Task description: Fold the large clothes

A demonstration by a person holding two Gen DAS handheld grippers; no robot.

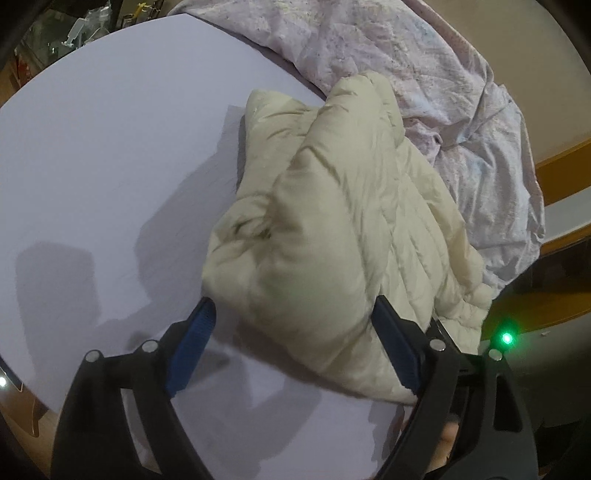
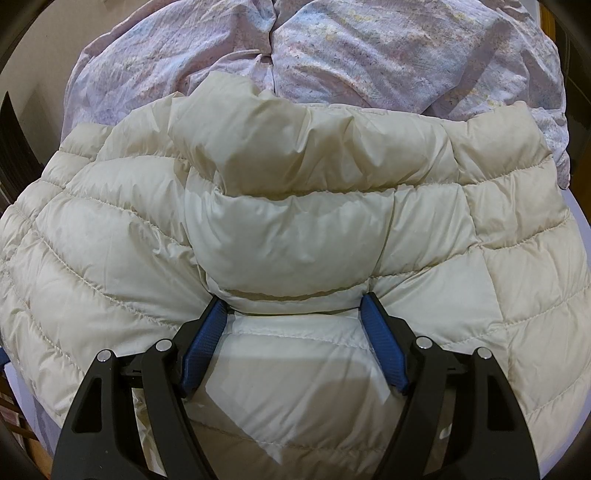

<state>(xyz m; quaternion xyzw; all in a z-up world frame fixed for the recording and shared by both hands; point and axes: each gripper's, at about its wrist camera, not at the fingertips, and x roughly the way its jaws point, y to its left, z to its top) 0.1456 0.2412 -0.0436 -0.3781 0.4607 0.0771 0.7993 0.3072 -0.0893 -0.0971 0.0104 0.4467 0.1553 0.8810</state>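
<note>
A cream quilted puffer jacket (image 1: 332, 221) lies bunched on a pale lilac round table (image 1: 110, 166). My left gripper (image 1: 291, 306) is open, its blue-padded fingers (image 1: 192, 347) standing either side of the jacket's near edge without pinching it. In the right wrist view the jacket (image 2: 295, 229) fills the frame with a padded fold on top. My right gripper (image 2: 293, 304) is open, its fingers (image 2: 380, 339) wide apart and resting against the jacket's quilted surface at the base of that fold.
A crumpled lilac patterned sheet or garment (image 1: 424, 74) lies behind the jacket, also in the right wrist view (image 2: 369, 55). Bare table surface stretches to the left. Clutter (image 1: 85, 26) sits beyond the table's far left edge. Orange-brown furniture (image 1: 561, 162) stands at the right.
</note>
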